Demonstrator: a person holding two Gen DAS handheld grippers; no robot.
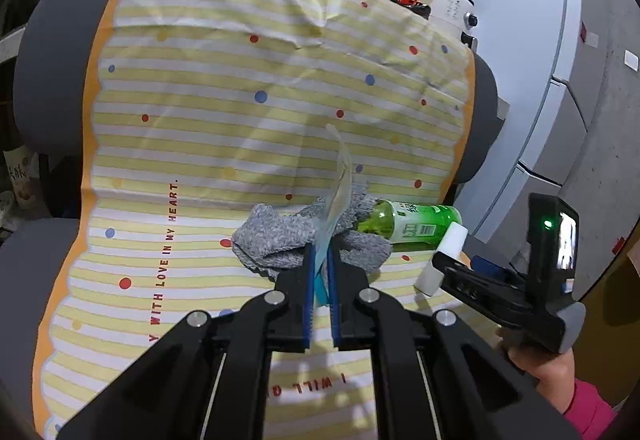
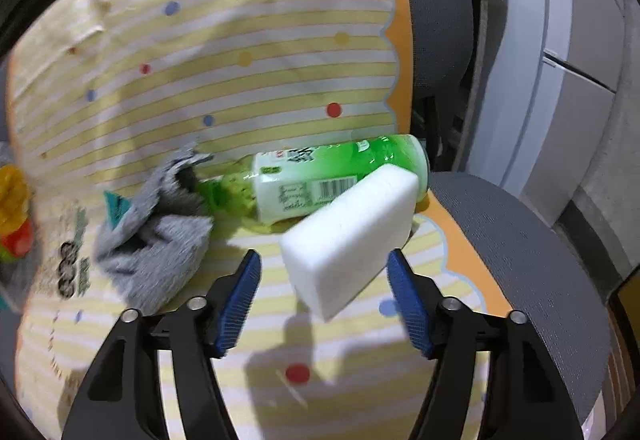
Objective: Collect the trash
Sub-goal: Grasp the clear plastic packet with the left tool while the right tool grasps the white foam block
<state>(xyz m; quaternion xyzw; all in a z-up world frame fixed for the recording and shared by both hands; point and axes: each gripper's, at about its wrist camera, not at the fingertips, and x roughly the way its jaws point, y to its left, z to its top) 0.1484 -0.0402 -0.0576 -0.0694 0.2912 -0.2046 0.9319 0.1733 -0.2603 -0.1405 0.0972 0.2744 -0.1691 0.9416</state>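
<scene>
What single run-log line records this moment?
left gripper: shut on plastic wrapper | right gripper: open, before white sponge | green bottle: lying by grey cloth

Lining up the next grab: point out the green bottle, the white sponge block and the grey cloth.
green bottle [image 2: 304, 180], right wrist view, on its label.
white sponge block [image 2: 348, 240], right wrist view, on its broad face.
grey cloth [image 1: 272, 236], left wrist view, on its left fold.

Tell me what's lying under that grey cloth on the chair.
The green bottle's neck end disappears under the grey cloth, so its cap is hidden. Striped fabric lies beneath. Anything else under there is covered.
</scene>
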